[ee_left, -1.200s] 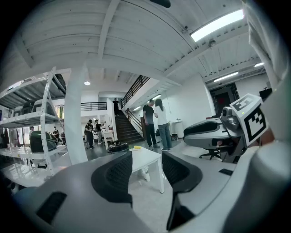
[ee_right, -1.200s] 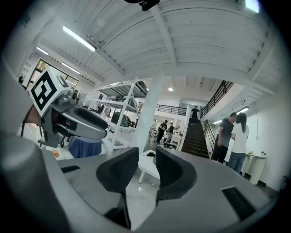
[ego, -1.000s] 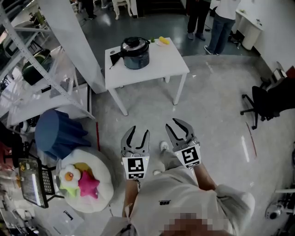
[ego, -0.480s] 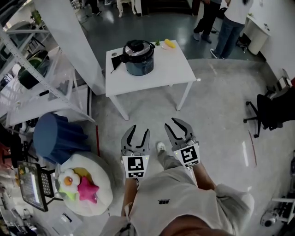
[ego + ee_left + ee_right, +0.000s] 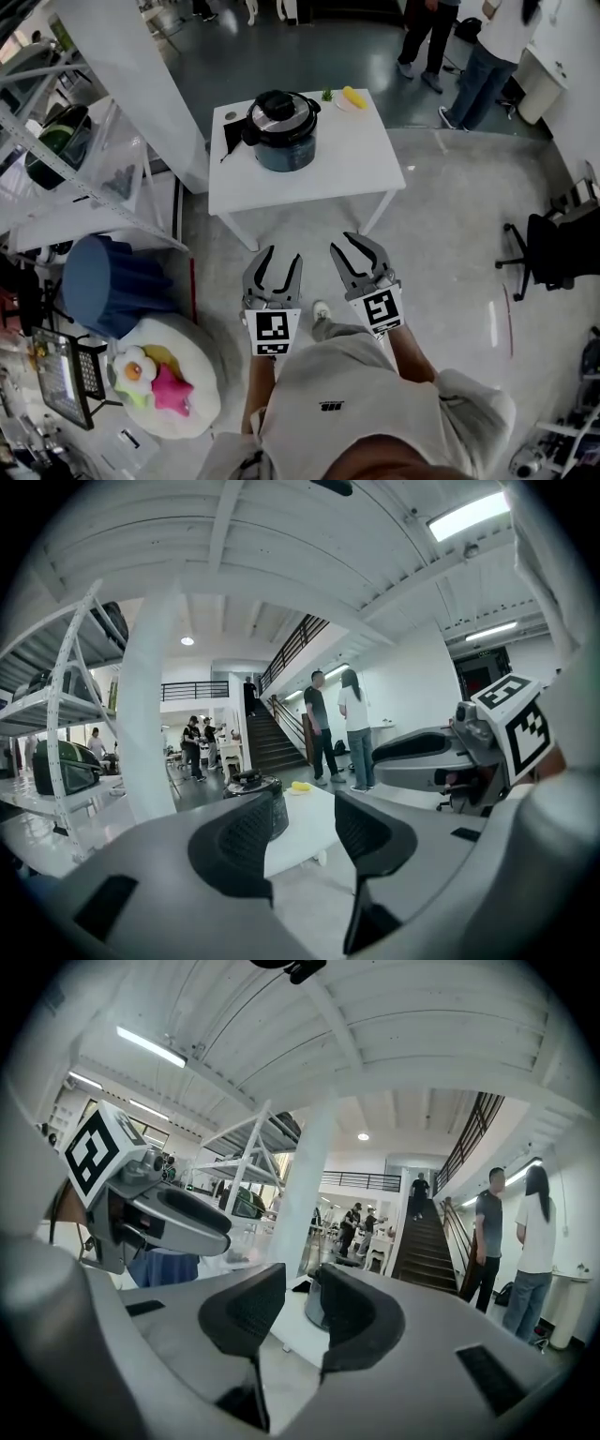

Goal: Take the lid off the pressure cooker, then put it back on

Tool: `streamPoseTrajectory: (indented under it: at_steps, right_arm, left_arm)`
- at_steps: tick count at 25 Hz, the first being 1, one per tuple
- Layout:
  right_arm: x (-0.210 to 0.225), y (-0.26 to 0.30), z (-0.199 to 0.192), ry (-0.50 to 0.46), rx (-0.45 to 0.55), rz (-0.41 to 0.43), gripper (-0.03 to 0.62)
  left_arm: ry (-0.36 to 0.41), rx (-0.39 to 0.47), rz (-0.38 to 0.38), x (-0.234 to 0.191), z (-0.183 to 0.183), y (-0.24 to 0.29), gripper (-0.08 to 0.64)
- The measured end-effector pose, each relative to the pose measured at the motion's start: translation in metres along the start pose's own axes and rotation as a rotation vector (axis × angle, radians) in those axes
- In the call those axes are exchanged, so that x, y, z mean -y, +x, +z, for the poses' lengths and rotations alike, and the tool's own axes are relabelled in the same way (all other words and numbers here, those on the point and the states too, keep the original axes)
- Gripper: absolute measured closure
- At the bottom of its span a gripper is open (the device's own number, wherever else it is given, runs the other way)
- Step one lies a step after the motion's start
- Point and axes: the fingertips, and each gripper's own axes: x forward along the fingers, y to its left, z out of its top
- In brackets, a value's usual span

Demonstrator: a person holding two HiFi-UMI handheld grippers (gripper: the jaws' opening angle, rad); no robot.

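The pressure cooker (image 5: 281,131), dark blue-grey with its black lid (image 5: 277,105) on, stands at the back left of a white table (image 5: 347,159). Both grippers are held over the floor, short of the table's near edge. My left gripper (image 5: 275,255) and right gripper (image 5: 356,242) are side by side, jaws nearly together, nothing between them. In the left gripper view the cooker (image 5: 258,794) shows beyond the left gripper (image 5: 305,832). In the right gripper view the cooker (image 5: 314,1307) is partly hidden behind the right gripper (image 5: 302,1302).
A yellow item on a small plate (image 5: 352,97) lies at the table's far right. A white column (image 5: 141,84) and shelving rack (image 5: 75,159) stand left. A blue bin (image 5: 108,281), a beanbag with plush toys (image 5: 173,375), an office chair (image 5: 553,253) and people (image 5: 487,56) surround.
The table and cooker have come nearer as the person walks toward them. Both grippers travelled forward together, jaws unchanged.
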Motion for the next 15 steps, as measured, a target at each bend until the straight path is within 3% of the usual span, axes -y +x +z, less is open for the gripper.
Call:
streamPoseTrajectory:
  at_steps: [15]
  right_arm:
    - [0.083, 0.091, -0.015, 0.009, -0.005, 0.067, 0.483]
  left_arm:
    - [-0.013, -0.050, 0.055, -0.037, 0.011, 0.112, 0.344]
